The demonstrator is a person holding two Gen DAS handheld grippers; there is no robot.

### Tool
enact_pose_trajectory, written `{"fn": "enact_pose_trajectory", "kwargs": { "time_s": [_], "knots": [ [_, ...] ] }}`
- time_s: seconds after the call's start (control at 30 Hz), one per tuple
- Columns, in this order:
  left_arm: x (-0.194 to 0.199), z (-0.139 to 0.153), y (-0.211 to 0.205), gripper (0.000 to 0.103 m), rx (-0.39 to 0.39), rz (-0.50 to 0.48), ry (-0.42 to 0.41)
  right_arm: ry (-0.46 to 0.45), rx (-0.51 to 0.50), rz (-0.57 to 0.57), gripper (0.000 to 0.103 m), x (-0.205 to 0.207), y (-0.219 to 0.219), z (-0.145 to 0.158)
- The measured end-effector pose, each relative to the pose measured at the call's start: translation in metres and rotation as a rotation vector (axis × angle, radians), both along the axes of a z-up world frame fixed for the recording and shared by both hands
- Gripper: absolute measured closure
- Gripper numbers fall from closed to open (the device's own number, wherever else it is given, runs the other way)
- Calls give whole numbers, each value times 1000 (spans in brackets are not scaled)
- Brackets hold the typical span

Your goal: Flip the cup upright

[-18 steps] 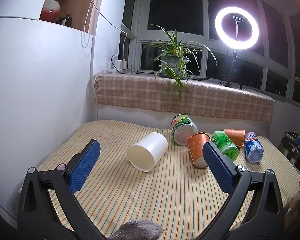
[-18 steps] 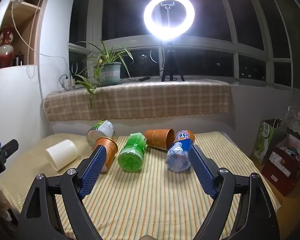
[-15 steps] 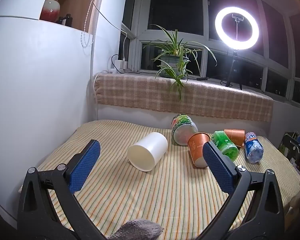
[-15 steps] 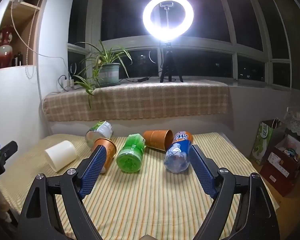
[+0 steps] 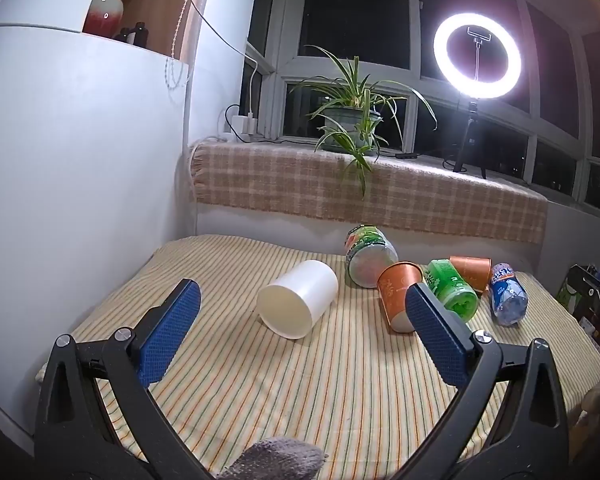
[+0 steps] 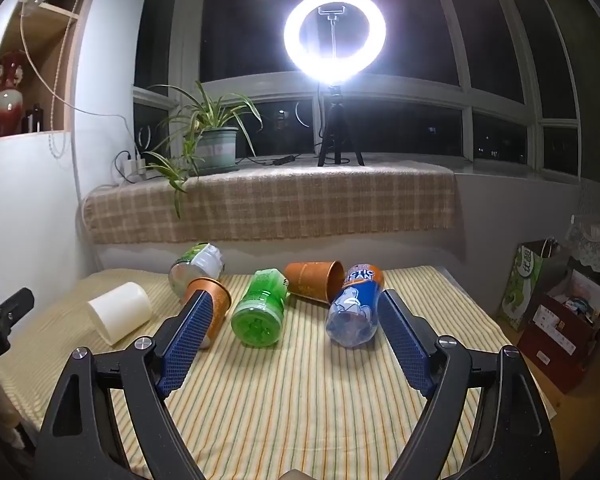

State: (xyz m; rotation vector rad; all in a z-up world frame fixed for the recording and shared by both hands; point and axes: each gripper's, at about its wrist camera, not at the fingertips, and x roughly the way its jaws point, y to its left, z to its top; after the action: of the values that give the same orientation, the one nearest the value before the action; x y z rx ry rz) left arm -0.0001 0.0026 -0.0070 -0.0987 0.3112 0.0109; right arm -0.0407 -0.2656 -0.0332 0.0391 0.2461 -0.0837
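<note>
Your left gripper [image 5: 302, 310] and right gripper [image 6: 296, 322] share black angular frames, silver screws and blue textured pads [image 5: 168, 334]; a grey knitted glove [image 5: 278, 458] shows below.

A matt white plastic cup [image 5: 300, 304] lies mid-frame on striped woven cloth [image 5: 300, 380]. Right of it, a glossy translucent green plastic bottle [image 6: 262, 308]. The blue gripper pads [image 6: 186, 338] look rough and textured.

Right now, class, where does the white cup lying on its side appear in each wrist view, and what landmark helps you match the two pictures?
Left wrist: the white cup lies near the middle, between the fingers.
Right wrist: the white cup lies at the left, outside the fingers.
Shared landmark: the ring light on the windowsill.
</note>
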Motion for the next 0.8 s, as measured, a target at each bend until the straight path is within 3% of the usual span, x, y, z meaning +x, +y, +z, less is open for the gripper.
{"fn": "enact_pose_trajectory", "kwargs": {
  "time_s": [0.8],
  "knots": [
    [-1, -2, 2, 0, 2, -3, 11, -10, -11, -19, 19, -2, 0, -1]
  ]
}}
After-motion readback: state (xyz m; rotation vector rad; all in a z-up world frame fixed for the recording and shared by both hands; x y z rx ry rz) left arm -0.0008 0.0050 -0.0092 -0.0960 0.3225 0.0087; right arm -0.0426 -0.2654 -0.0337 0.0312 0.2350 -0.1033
